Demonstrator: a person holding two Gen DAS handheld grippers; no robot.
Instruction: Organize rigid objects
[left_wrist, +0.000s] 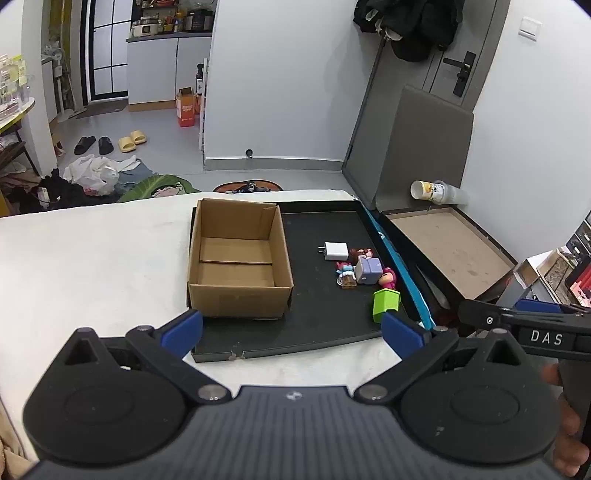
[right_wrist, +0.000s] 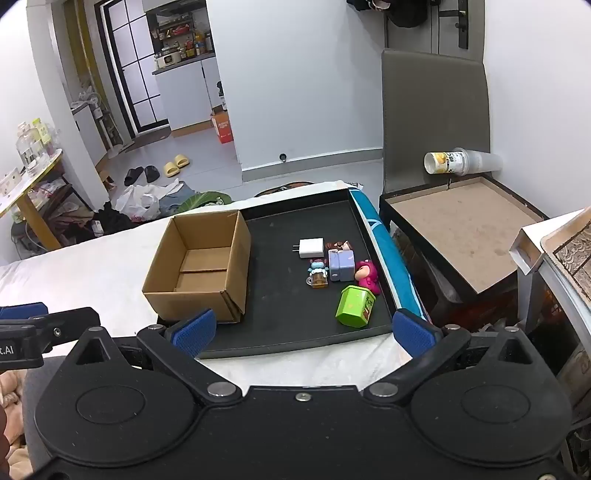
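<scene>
Hovering level, both tongs (left_wrist: 291, 332) (right_wrist: 302, 332) spread, near tray (right_wrist: 295, 332)

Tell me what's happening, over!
Left gripper and right gripper open, holding nothing. Cardboard box empty on black tray; charger, green cube, small toys beside it. Nothing in the way.

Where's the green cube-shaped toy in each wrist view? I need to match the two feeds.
Left wrist: the green cube toy sits right of center on the black tray, just above the right finger of the left hand-held gripper.
Right wrist: it lies tilted, lower center-right, near the tray's front edge.
Shared landmark: the open cardboard box to its left.
</scene>
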